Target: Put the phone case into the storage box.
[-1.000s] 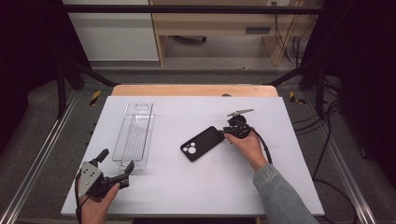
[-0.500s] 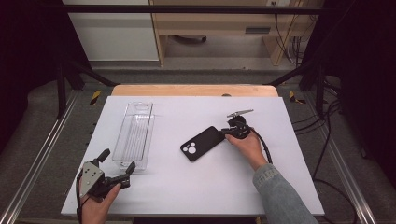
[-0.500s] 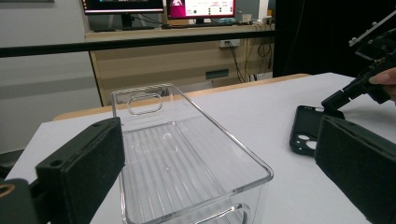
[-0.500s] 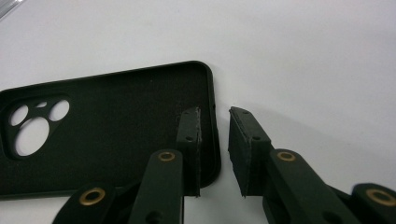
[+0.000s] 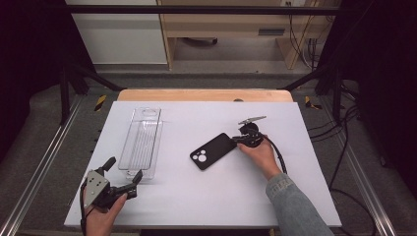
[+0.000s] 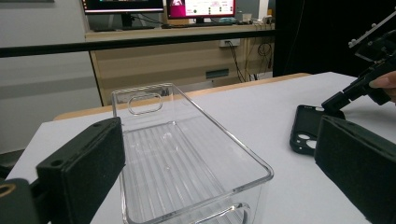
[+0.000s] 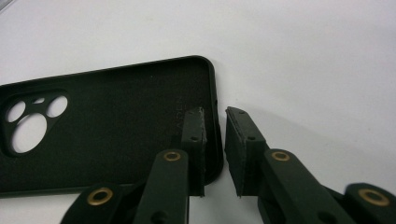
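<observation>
white table [image 5: 196,196]: my right gripper [image 7: 215,140] jaws just been closing on phone case [image 5: 213,151] edge, w/ small gap left. left gripper [image 5: 120,178] wide open, empty. clear bin [image 5: 142,142] unfilled.

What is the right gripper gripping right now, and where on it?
The right gripper has been closing on the black phone case, astride its short end wall; a slight gap remains, so no firm hold yet.

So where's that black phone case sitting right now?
In the high view the black phone case lies flat on the white table, near the middle, right of the clear plastic bin, with the right gripper at its near-right end.
</observation>
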The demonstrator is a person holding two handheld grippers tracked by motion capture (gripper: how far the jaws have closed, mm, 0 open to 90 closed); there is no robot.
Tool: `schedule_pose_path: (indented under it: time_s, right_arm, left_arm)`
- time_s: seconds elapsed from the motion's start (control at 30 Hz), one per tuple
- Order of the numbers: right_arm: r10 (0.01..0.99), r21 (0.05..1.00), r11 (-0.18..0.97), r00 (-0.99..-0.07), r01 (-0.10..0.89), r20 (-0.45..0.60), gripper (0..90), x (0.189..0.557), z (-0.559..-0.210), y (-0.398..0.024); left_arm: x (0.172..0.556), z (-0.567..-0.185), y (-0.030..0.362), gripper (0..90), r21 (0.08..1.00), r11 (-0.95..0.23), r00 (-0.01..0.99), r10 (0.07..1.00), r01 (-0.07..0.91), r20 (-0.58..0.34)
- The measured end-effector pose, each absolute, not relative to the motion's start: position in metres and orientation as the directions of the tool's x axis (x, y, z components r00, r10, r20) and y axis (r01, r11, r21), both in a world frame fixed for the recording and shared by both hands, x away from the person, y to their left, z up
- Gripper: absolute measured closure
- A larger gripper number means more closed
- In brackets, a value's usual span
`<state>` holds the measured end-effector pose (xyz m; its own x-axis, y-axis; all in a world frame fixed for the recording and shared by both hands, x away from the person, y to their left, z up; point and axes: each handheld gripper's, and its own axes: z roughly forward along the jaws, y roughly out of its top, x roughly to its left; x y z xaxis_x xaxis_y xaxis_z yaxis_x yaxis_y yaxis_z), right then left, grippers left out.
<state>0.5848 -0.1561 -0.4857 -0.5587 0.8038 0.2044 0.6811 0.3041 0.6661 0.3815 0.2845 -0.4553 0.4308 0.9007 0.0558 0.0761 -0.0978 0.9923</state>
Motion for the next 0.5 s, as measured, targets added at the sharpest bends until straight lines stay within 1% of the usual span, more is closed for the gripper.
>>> schedule_pose_path:
  time_s: [0.1,0.27,0.3,0.33,0.37,0.5]
  right_arm:
    - [0.804,0.667,0.310,-0.561,0.678,0.196,81.0,0.5843,-0.4858,-0.1558]
    - [0.803,0.670,0.316,-0.566,0.672,0.188,81.5,0.5835,-0.4859,-0.1553]
    - [0.803,0.673,0.321,-0.568,0.667,0.181,84.0,0.5833,-0.4859,-0.1553]
    - [0.803,0.673,0.321,-0.568,0.667,0.181,84.0,0.5833,-0.4859,-0.1553]
    - [0.802,0.676,0.319,-0.569,0.664,0.181,85.8,0.5832,-0.4860,-0.1559]
    - [0.801,0.686,0.319,-0.573,0.654,0.173,86.8,0.5830,-0.4870,-0.1568]
  left_arm:
    - [0.3814,-0.4553,0.2846,1.5,0.992,-0.097,0.431,0.901,0.075,0.055]
    - [0.3816,-0.4553,0.2845,1.5,0.992,-0.099,0.431,0.901,0.076,0.056]
    - [0.3815,-0.4553,0.2844,1.6,0.992,-0.099,0.431,0.901,0.076,0.056]
    - [0.3815,-0.4553,0.2844,1.6,0.992,-0.099,0.431,0.901,0.076,0.057]
    - [0.3814,-0.4552,0.2846,1.6,0.992,-0.097,0.430,0.901,0.076,0.055]
    - [0.3805,-0.4541,0.2855,2.2,0.993,-0.096,0.426,0.903,0.066,0.059]
